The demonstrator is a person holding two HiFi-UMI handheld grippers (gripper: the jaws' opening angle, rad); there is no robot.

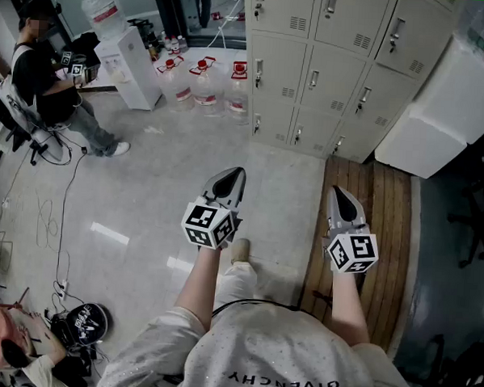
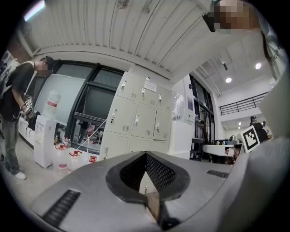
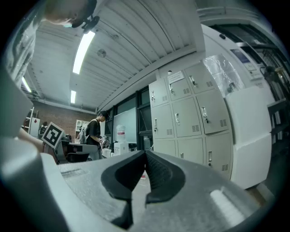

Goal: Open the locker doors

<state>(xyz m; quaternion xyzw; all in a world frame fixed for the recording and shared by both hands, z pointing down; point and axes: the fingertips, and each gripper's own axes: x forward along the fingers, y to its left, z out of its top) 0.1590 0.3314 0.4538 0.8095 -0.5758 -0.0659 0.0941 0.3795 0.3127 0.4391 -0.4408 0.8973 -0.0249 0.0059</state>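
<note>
At the bottom of the head view, the person's arms hold both grippers level and well short of the lockers. The left gripper (image 1: 235,178) is closed with nothing between its jaws, and the right gripper (image 1: 340,195) is closed and empty too, above the wooden platform (image 1: 390,229). Farther off, at the upper right, stand the grey lockers (image 1: 329,72), every door closed. Water bottles (image 1: 204,81) sit on the floor left of them, and a person (image 1: 45,81) stands at the upper left.
</note>
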